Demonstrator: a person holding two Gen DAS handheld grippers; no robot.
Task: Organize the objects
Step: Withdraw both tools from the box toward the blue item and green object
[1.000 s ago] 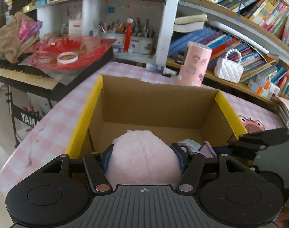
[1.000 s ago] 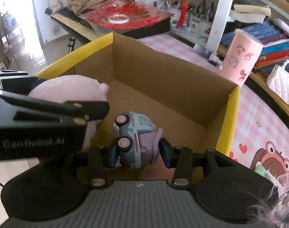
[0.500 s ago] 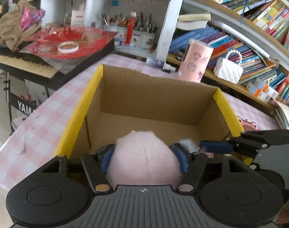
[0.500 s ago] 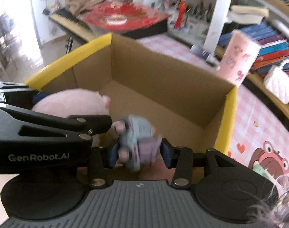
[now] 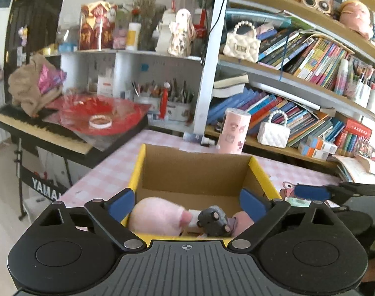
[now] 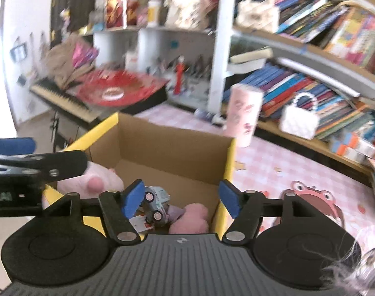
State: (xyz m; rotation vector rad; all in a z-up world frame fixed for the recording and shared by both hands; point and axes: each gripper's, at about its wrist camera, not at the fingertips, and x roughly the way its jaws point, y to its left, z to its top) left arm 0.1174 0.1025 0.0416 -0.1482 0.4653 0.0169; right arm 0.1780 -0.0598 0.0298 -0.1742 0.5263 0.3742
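Now both claws gape wide and empty: the left claw (image 5: 186,198) has dropped the pink plush (image 5: 157,215) and the right claw (image 6: 178,197) the toy car (image 6: 154,203) into the cardboard box (image 5: 197,170). Both lie at the box's near end, so this pair looks done.

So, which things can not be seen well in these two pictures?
- Cardboard box: near floor cut off by the left gripper body, left wrist view.
- Toy car: partly behind a right gripper finger; that view is motion-blurred.
- Pink plush: lower part hidden, both views.
- Book titles: too small.
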